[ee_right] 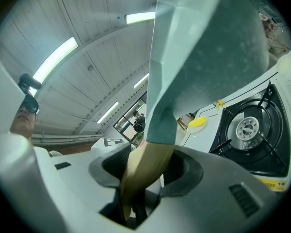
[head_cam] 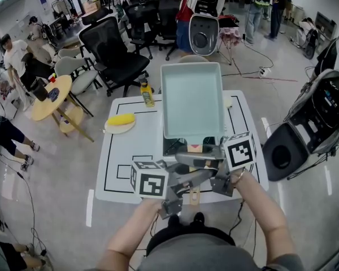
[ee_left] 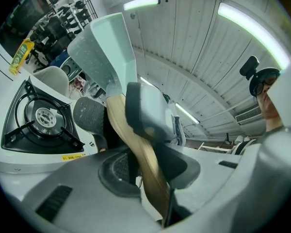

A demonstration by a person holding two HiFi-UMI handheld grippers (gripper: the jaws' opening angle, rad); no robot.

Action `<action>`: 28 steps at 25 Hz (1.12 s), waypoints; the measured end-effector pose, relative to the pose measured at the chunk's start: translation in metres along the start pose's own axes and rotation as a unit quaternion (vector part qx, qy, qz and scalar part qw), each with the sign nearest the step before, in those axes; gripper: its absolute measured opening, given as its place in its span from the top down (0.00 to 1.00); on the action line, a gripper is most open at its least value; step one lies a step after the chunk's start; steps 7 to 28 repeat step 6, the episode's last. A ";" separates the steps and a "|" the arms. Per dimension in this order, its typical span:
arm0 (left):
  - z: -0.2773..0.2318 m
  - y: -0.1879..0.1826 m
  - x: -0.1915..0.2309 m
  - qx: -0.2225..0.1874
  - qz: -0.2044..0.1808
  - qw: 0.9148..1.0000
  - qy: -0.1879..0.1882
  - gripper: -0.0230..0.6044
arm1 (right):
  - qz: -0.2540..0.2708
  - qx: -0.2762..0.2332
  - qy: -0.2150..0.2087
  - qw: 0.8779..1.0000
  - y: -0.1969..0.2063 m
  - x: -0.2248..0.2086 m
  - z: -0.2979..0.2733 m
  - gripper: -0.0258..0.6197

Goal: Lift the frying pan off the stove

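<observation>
A square pale-green frying pan (head_cam: 192,100) hangs above the gas stove (head_cam: 170,146) on the white table, clear of the burner. Its wooden handle (head_cam: 194,196) points toward me. My right gripper (head_cam: 202,159) is shut on the handle close to the pan, and my left gripper (head_cam: 185,185) is shut on it further back. In the left gripper view the handle (ee_left: 138,147) runs up between the left gripper (ee_left: 150,174) jaws to the pan (ee_left: 104,42), with the burner (ee_left: 39,118) below left. The right gripper (ee_right: 148,174) view shows the handle (ee_right: 143,171) clamped, the pan (ee_right: 208,47) above and the stove (ee_right: 247,130) at right.
A yellow bottle (head_cam: 147,94) stands at the table's (head_cam: 124,168) far edge. A plate holding a yellow item (head_cam: 120,121) lies at the table's left. Black office chairs (head_cam: 113,52) and people stand beyond; a large grey machine (head_cam: 311,123) stands to the right.
</observation>
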State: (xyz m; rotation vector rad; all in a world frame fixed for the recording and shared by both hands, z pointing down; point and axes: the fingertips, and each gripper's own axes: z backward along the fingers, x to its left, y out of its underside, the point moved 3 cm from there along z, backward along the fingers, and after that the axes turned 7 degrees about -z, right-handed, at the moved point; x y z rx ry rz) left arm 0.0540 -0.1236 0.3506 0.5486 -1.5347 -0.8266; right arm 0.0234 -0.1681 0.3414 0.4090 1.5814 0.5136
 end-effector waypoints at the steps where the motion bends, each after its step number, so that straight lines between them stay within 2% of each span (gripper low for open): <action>1: 0.000 0.000 0.000 0.000 0.000 1.000 0.000 0.81 | 0.000 0.000 0.000 1.000 0.000 0.000 0.000 0.67; 28: -0.002 -0.005 -0.004 -0.003 0.003 1.000 0.000 0.81 | -0.001 0.002 0.001 1.000 -0.003 0.004 0.002 0.67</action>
